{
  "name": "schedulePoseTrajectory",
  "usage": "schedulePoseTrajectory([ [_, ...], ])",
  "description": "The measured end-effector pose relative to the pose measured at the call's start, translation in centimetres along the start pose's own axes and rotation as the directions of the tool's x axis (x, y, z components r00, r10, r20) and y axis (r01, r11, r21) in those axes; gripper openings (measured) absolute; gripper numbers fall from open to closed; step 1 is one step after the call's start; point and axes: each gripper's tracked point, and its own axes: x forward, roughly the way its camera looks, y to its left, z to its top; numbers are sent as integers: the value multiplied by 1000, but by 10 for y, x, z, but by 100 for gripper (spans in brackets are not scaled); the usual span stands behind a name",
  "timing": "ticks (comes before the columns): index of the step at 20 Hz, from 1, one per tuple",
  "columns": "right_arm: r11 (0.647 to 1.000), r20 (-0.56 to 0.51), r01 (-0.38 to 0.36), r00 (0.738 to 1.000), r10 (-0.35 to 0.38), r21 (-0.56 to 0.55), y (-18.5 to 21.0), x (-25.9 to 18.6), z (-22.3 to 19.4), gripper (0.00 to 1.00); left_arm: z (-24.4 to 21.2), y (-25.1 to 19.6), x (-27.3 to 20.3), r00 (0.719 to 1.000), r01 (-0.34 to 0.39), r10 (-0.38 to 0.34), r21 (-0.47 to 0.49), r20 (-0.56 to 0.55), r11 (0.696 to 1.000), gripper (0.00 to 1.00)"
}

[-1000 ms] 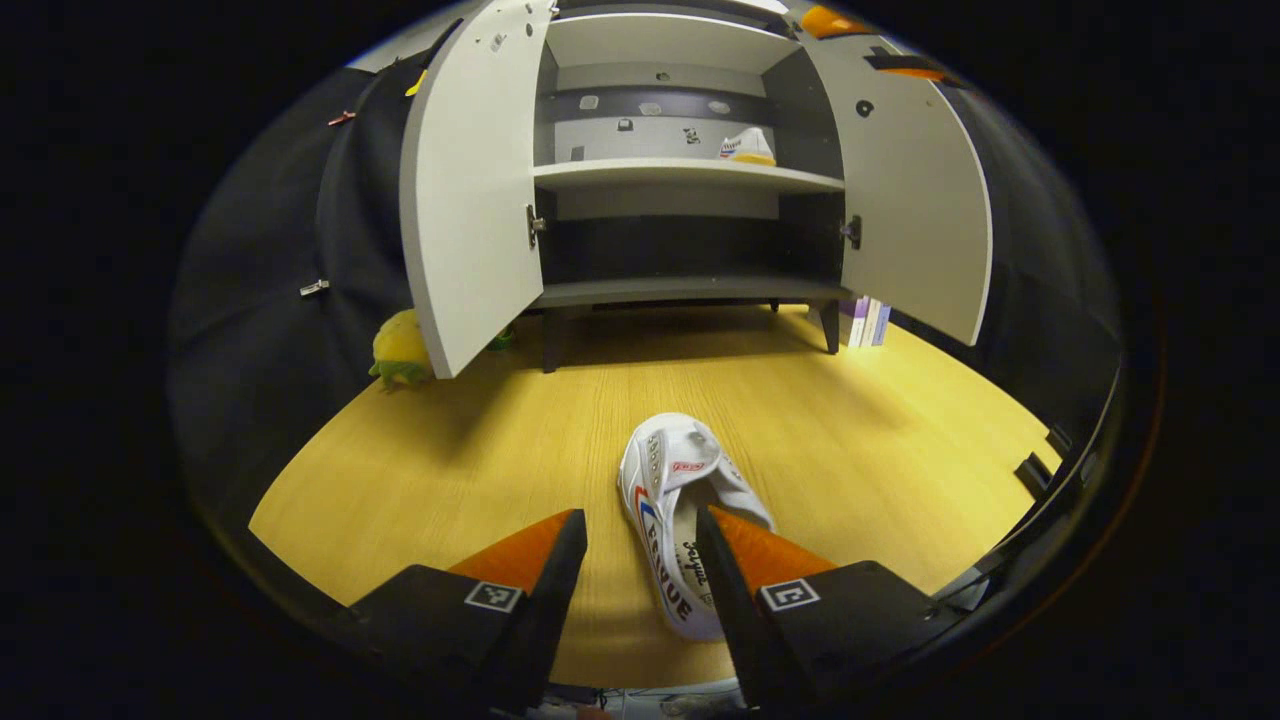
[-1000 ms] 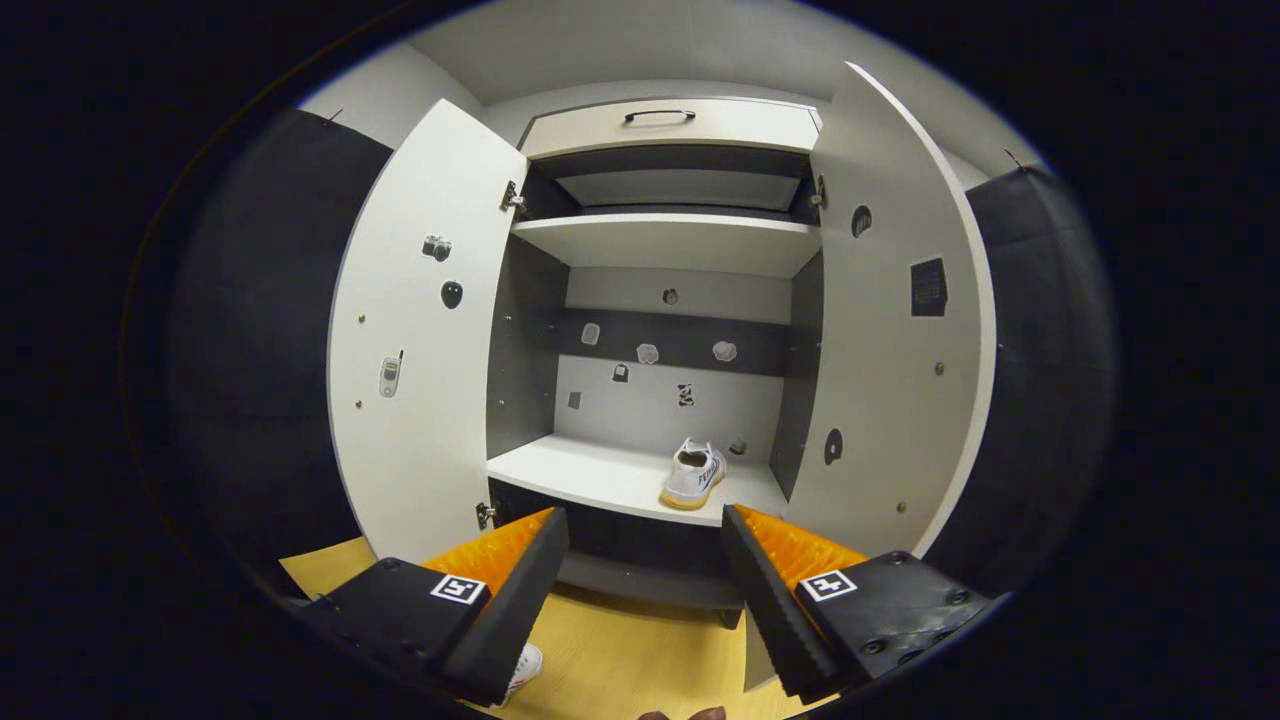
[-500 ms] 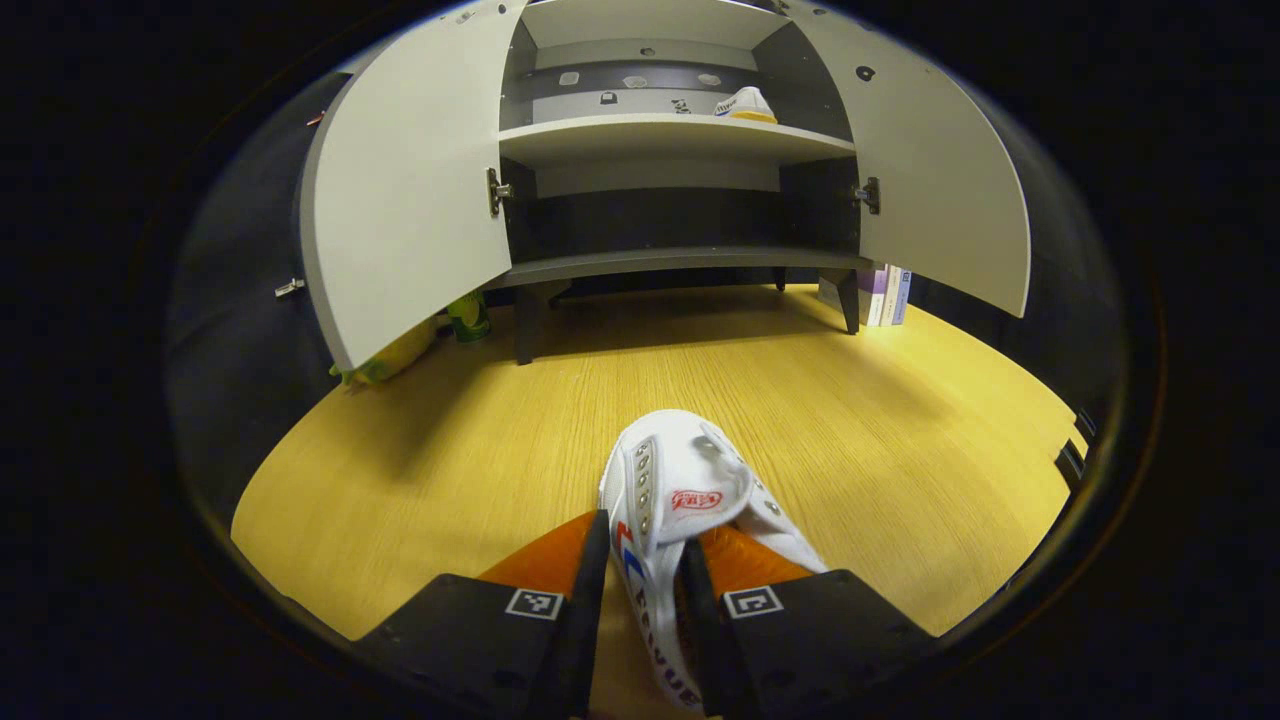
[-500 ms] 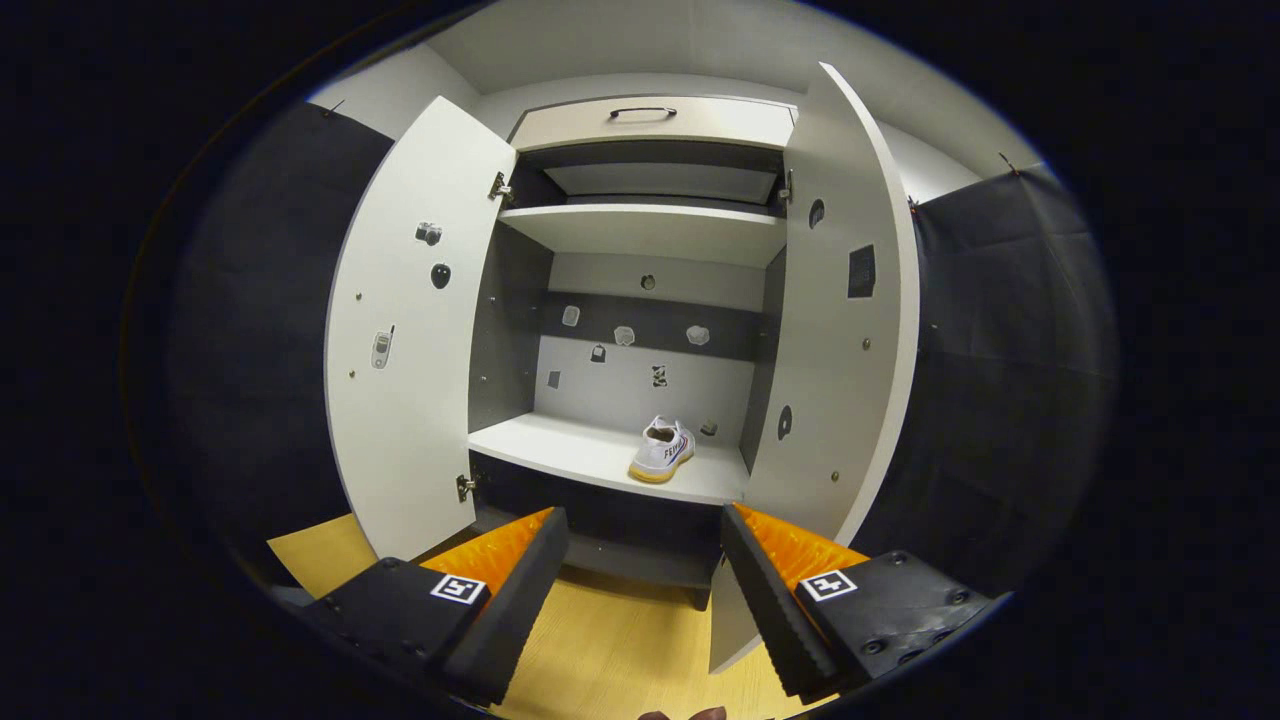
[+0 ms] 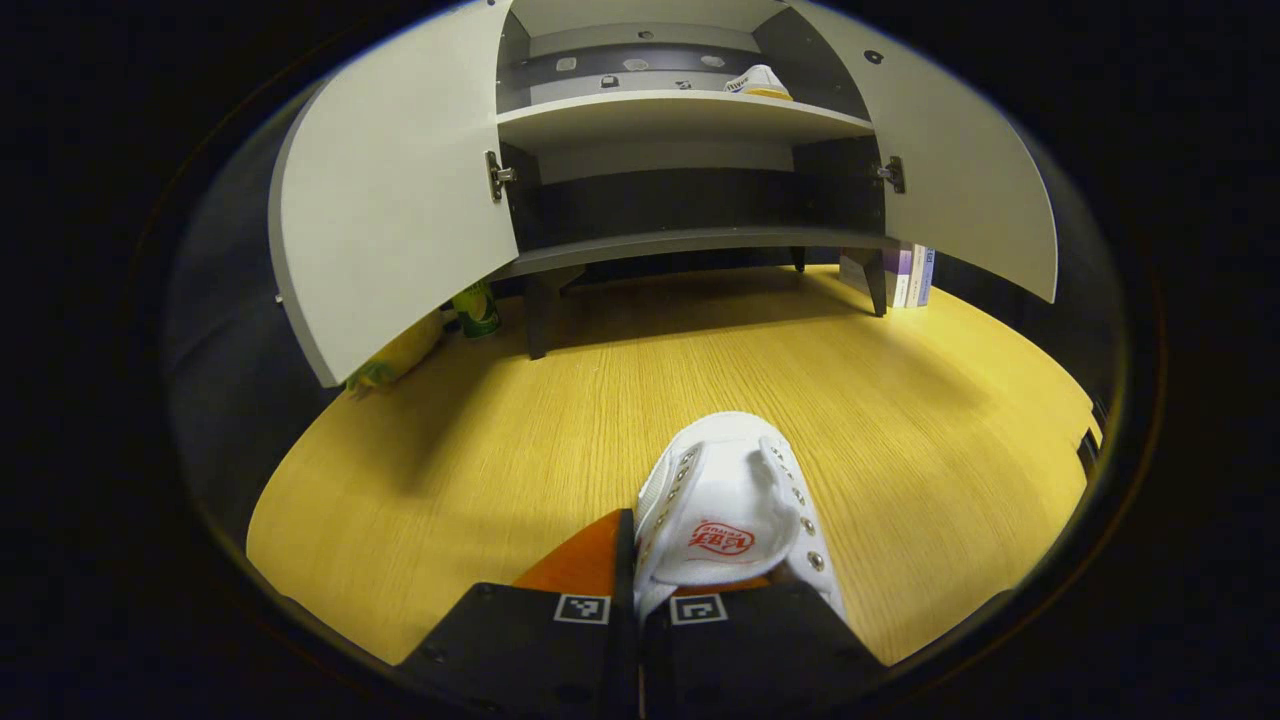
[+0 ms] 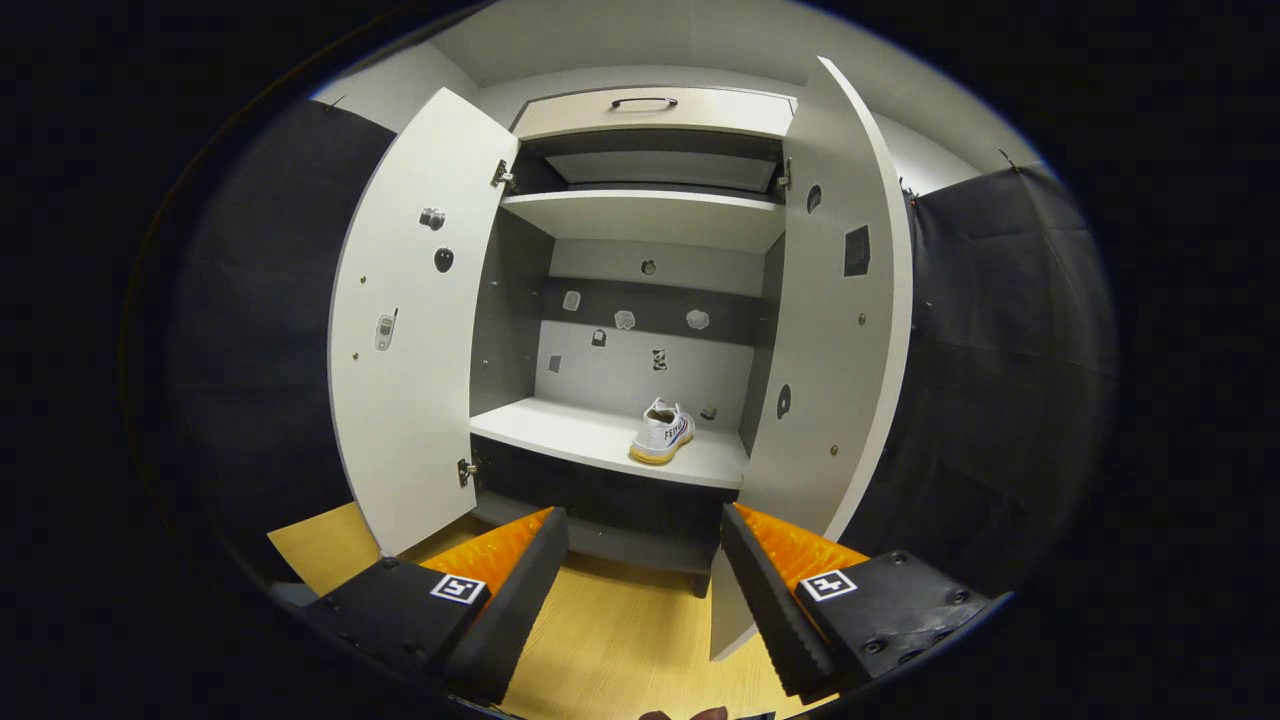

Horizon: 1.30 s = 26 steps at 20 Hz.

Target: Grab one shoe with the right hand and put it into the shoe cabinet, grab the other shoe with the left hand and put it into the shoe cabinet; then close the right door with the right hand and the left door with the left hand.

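Observation:
A white canvas shoe (image 5: 730,510) lies on the yellow wooden floor (image 5: 850,400), toe pointing toward the shoe cabinet (image 5: 680,115). My left gripper (image 5: 640,595) is shut on the shoe's near side wall. The second white shoe (image 5: 760,82) stands on the cabinet's middle shelf at the right; in the right gripper view this shoe (image 6: 662,435) has its heel toward me. My right gripper (image 6: 645,560) hangs open and holds nothing, in front of the cabinet (image 6: 610,440). The left door (image 6: 410,330) and the right door (image 6: 840,330) both stand wide open.
A green can (image 5: 478,310) and a yellow plush toy (image 5: 400,350) sit on the floor behind the left door (image 5: 400,190). Books (image 5: 905,290) lean by the cabinet's right leg. A drawer with a handle (image 6: 650,110) tops the cabinet.
My left gripper moved forward over the floor shoe and its fingers went from open to shut on the shoe's side. The right gripper drew back a little from the cabinet, still open.

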Motion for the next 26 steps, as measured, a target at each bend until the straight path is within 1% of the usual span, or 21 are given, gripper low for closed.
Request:
schedulePoseTrajectory([
  [3,1000,2,2,1000,-2,16,-3,-2,0,98,5,3,-20,1000,-6,6,-23,-10,1000,7],
  [6,1000,9,8,1000,-8,18,-9,-5,1,98,20,4,-51,1000,-21,20,-59,-20,998,7],
  [11,995,-13,4,1000,-3,102,-11,-14,-11,98,61,9,-109,996,-85,81,-116,-40,990,7],
  [15,990,-24,6,1000,-3,143,-18,-19,-20,98,112,13,-148,992,-125,123,-181,-21,976,7],
  [19,985,-16,17,1000,-14,171,-33,-21,-21,98,177,17,-170,989,-134,145,-222,35,966,7],
  [22,984,-6,29,1000,-28,176,-46,-24,-21,98,233,19,-175,984,-132,157,-247,87,960,7],
  [24,984,-5,35,999,-35,176,-54,-29,-22,98,266,20,-171,980,-131,165,-260,113,957,7],
  [26,983,-6,42,999,-42,179,-61,-30,-24,98,305,23,-162,972,-135,178,-254,155,958,7],
])
